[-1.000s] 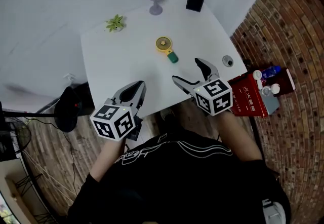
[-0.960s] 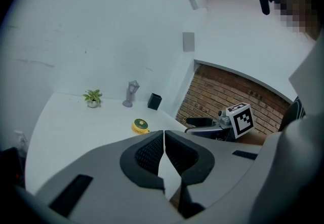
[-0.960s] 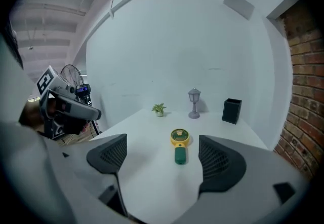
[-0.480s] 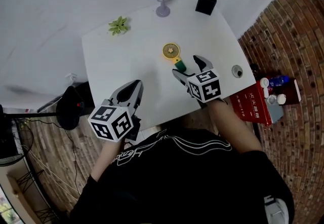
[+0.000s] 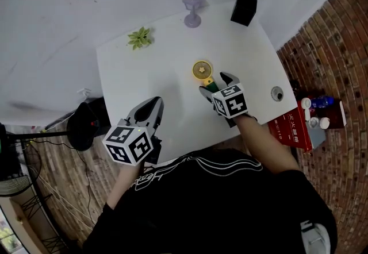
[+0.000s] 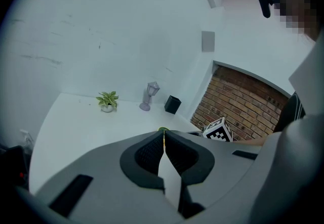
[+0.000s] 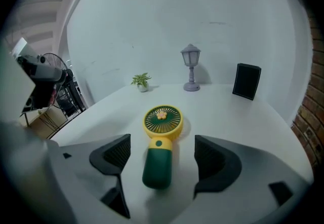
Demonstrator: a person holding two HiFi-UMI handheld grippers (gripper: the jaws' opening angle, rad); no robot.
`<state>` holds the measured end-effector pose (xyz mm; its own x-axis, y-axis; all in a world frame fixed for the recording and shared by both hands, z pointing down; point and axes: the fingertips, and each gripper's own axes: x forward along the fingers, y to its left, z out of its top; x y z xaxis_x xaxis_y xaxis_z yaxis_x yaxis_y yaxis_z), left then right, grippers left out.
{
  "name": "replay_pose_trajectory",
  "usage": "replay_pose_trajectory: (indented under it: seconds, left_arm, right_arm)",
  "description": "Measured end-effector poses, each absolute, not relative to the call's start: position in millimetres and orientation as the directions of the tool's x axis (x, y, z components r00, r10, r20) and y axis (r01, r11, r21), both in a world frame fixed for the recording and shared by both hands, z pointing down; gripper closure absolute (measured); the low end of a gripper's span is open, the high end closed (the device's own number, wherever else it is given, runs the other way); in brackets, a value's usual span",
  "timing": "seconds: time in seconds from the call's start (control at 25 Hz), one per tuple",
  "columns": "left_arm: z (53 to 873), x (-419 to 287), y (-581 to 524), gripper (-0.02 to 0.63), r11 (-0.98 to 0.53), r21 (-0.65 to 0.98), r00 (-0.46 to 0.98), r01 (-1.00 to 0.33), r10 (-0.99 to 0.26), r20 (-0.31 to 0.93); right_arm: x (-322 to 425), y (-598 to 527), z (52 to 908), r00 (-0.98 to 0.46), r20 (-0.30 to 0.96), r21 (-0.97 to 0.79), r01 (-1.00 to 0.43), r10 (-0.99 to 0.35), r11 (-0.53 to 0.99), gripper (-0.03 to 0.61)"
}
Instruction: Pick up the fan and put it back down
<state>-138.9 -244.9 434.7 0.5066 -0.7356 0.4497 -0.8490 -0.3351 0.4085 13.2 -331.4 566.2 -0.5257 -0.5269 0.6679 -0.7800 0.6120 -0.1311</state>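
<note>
A small hand fan with a yellow head and a green handle lies flat on the white table. My right gripper is low over it. In the right gripper view the fan points away from me, and its green handle lies between the two dark pads of the right gripper without touching them. Those jaws have just been closing a little but still stand wide. My left gripper hovers at the table's near left edge. In the left gripper view the left gripper is shut and empty.
A lilac lantern-shaped lamp, a black box and a small potted plant stand along the table's far side. A small round object sits near the right edge. A red box and bottles lie on the brick floor.
My right gripper has moved forward and down from the table's near edge until its jaws straddle the fan's handle. The left gripper has shifted slightly along the near edge.
</note>
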Motion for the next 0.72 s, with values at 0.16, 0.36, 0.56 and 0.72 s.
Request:
replay_pose_trajectory:
  seconds: [0.16, 0.36, 0.56, 0.72]
  left_arm:
    - [443.6, -143.0, -249.7, 0.578, -0.323, 0.414, 0.503, -0.851, -0.729, 0.465]
    - [450.8, -144.3, -249.8, 0.578, -0.309, 0.432, 0.506, -0.847, -0.72, 0.476]
    - [447.1, -146.9, -250.7, 0.578, -0.301, 0.438, 0.501, -0.847, -0.727, 0.47]
    - [445.5, -148.4, -251.5, 0.578, -0.298, 0.44, 0.499, -0.847, -0.73, 0.467]
  right_arm:
    - [11.4, -336.0, 578.1, -0.513, 0.693, -0.125, -0.777, -0.506, 0.617, 0.211]
    - [7.6, -337.2, 587.4, -0.497, 0.72, -0.113, -0.773, -0.484, 0.625, 0.26]
    - [4.4, -335.6, 592.9, -0.492, 0.738, -0.115, -0.765, -0.461, 0.633, 0.307]
    - [6.0, -338.7, 594.3, -0.472, 0.745, -0.091, -0.772, -0.472, 0.629, 0.348]
